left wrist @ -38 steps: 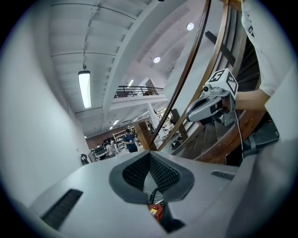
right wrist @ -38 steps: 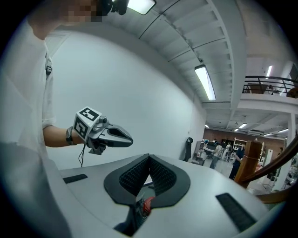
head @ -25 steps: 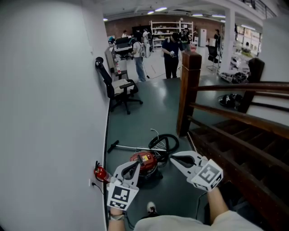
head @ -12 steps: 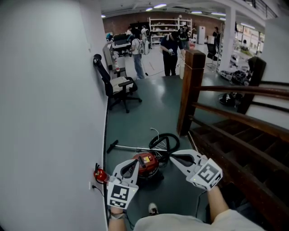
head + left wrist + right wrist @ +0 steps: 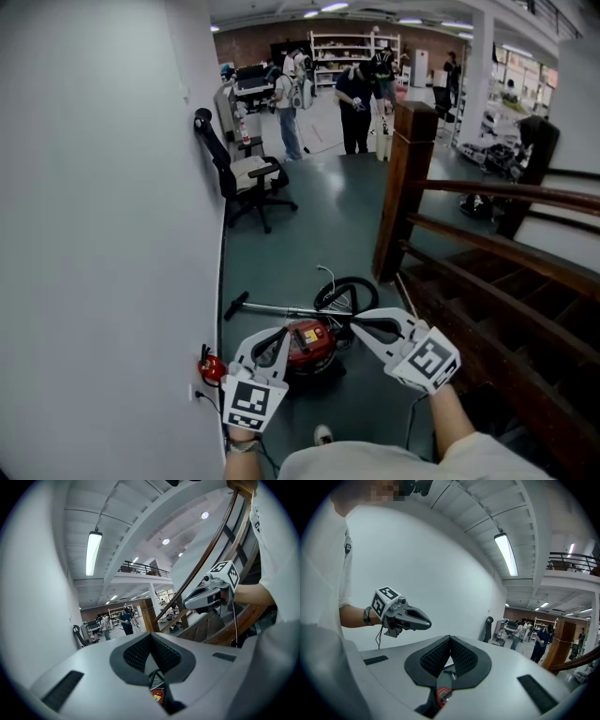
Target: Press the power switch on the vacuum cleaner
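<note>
The round red canister vacuum cleaner [image 5: 309,343] lies on the dark grey-green floor [image 5: 281,253] close to the white wall [image 5: 94,234], with its black hose [image 5: 349,292] coiled behind it. In the head view it shows between the two tips (both held above it, well clear). The left gripper [image 5: 278,334] and right gripper [image 5: 358,324] each have their jaws pressed together, with nothing between them.

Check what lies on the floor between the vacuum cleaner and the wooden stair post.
In the head view, the black coiled hose lies between the red vacuum cleaner and the stair post.
</note>
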